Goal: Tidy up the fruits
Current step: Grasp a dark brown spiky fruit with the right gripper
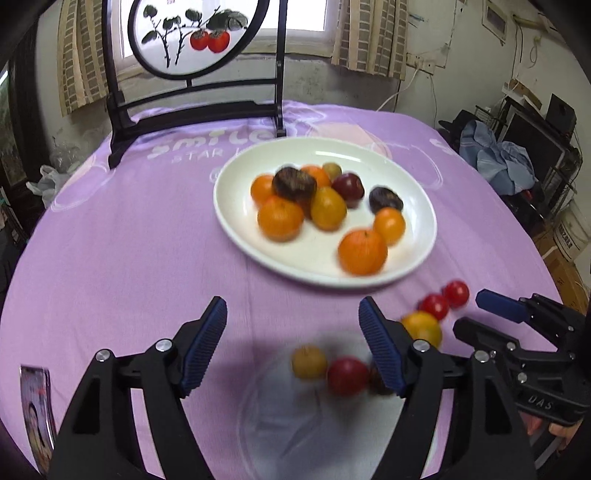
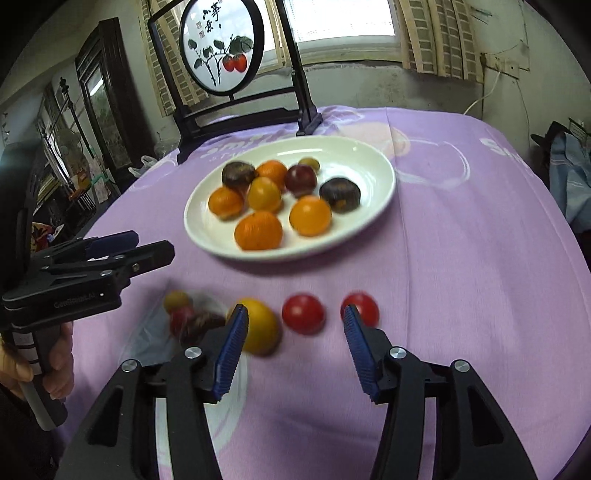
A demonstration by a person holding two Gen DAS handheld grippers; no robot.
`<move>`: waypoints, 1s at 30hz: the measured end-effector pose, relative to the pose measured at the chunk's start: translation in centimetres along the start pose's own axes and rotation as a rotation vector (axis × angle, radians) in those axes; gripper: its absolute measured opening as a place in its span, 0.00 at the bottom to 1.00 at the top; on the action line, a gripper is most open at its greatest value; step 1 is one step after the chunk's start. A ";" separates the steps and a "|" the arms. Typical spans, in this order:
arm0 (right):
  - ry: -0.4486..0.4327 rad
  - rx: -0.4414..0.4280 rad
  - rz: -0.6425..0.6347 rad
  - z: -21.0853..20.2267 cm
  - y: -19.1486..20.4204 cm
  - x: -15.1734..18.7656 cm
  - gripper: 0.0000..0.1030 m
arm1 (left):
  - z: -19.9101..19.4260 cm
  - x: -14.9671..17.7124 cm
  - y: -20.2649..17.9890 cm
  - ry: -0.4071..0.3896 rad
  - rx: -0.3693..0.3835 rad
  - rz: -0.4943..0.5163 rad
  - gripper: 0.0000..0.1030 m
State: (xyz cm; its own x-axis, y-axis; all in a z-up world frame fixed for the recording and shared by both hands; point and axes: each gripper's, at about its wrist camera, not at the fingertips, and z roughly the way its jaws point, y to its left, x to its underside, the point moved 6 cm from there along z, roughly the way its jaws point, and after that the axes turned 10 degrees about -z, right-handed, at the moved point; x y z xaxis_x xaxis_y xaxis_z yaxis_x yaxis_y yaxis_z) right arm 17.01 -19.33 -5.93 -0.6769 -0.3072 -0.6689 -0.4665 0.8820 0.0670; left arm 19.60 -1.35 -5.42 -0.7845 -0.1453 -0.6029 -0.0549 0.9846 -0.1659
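Note:
A white plate (image 1: 236, 218) (image 2: 373, 162) on the purple cloth holds several oranges, yellow fruits, dark fruits and a plum. Loose fruit lies on the cloth in front of it: two red tomatoes (image 2: 303, 313) (image 2: 364, 306), a yellow fruit (image 2: 260, 326), and a small yellow fruit (image 1: 308, 361), a red one (image 1: 347, 374) and a dark one on a clear plastic bag (image 1: 295, 417). My left gripper (image 1: 293, 314) is open and empty above the bag. My right gripper (image 2: 293, 321) is open and empty, its fingers around the nearer tomato. Each gripper shows in the other's view (image 1: 487, 314) (image 2: 147, 245).
A black-framed round screen with painted persimmons (image 1: 192, 33) (image 2: 221, 48) stands at the table's far edge. A printed card (image 1: 35, 410) lies at the near left. Shelves and clutter (image 1: 535, 147) stand beyond the table's right edge.

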 end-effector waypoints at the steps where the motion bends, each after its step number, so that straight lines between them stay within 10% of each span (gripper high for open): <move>1: 0.003 -0.001 0.002 -0.2 0.2 0.5 0.56 | -0.2 0.6 0.1 0.008 0.004 -0.002 0.70; 17: 0.117 -0.030 -0.132 1.0 6.8 4.8 0.60 | -0.4 3.2 3.7 0.010 0.005 -0.046 0.71; 30: 0.112 -0.016 -0.179 4.1 8.7 1.7 0.59 | -0.3 2.2 8.1 0.014 0.008 -0.229 0.76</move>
State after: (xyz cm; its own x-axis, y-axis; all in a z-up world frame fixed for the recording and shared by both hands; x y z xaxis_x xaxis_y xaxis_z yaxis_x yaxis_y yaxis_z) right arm 14.18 -10.71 -9.51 -0.6411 -0.4973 -0.5846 -0.5937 0.8040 -0.0330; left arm 17.30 6.34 -7.84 -0.7608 -0.3633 -0.5378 -0.2278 0.9254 -0.3028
